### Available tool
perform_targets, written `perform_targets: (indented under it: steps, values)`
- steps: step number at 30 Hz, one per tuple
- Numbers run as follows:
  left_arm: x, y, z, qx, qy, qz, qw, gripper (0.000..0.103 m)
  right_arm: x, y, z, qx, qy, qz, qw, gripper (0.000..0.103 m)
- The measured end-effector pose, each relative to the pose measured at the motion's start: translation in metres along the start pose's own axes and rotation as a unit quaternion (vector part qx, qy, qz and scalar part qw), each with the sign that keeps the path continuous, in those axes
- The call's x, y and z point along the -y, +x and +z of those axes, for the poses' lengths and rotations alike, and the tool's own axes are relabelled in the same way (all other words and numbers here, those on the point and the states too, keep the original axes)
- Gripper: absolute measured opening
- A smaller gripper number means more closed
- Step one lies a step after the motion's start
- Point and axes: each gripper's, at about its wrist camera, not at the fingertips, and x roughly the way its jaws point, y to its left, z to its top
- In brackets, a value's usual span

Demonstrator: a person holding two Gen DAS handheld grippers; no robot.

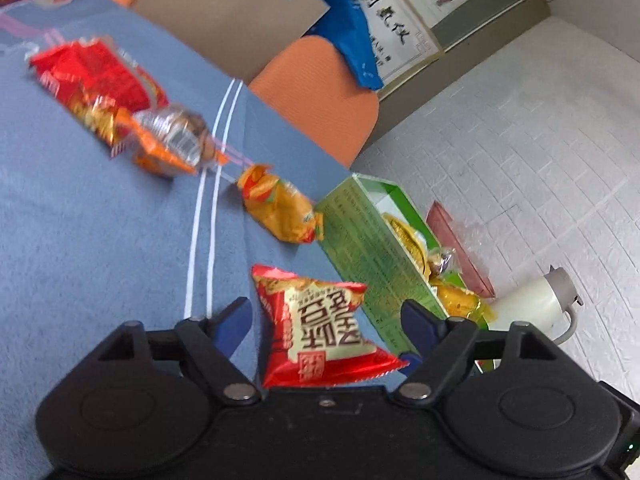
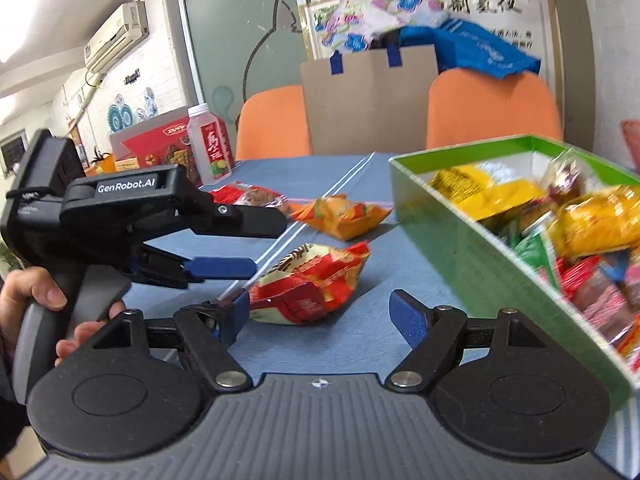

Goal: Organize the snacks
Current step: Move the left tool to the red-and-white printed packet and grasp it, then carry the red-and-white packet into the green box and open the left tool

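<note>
Between open left gripper (image 1: 324,322) fingers, red snack packet (image 1: 324,332), lengthwise

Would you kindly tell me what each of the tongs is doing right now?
Left tongs: open, straddling the red snack packet without pressing on it.
Right tongs: open, holding nothing.

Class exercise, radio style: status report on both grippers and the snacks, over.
Left gripper open, straddling red snack packet, no grip. Right gripper open, empty. Green box part filled. Nothing in the way.
</note>
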Motion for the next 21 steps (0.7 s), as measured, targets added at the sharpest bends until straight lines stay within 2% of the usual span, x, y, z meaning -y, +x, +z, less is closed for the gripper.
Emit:
perform_targets:
  steps: [5,7,8,9,12,13,14,16,21]
  values:
    - [0.001,0.003,-0.002,-0.006,0.002,-0.01,0.9999,0.102,0.002,0.018,0.004,-0.012,0.035,0.016,0.999,0.103]
    - [0.003,0.008,-0.004,-0.008,0.008,-0.006,0.9999,0.089,0.007,0.026,0.004,-0.023,0.057,0.023,0.998,0.103]
    - [0.004,0.013,-0.005,-0.014,0.011,-0.002,0.9998,0.064,0.008,0.03,0.003,-0.028,0.062,0.025,0.997,0.103]
    - [0.006,0.015,-0.007,-0.013,0.019,0.009,0.9997,0.052,0.01,0.032,0.002,-0.03,0.066,0.027,0.997,0.096]
    - [0.013,0.019,-0.014,-0.007,0.031,0.016,0.9994,0.052,0.012,0.027,-0.001,-0.023,0.074,0.029,0.997,0.084]
    - [0.015,0.019,-0.015,-0.004,0.037,0.018,0.9992,0.052,0.012,0.024,-0.001,-0.018,0.068,0.033,0.997,0.072]
    - [0.018,0.02,-0.015,-0.007,0.041,0.018,0.999,0.051,0.011,0.019,-0.001,-0.014,0.062,0.031,0.998,0.065]
    - [0.025,0.021,-0.017,-0.007,0.049,0.02,0.9986,0.051,0.008,0.012,0.0,-0.012,0.044,0.023,0.999,0.061]
    - [0.053,0.016,-0.013,0.011,0.074,-0.002,0.9972,0.051,0.008,-0.013,0.008,0.028,0.03,0.012,0.999,0.058]
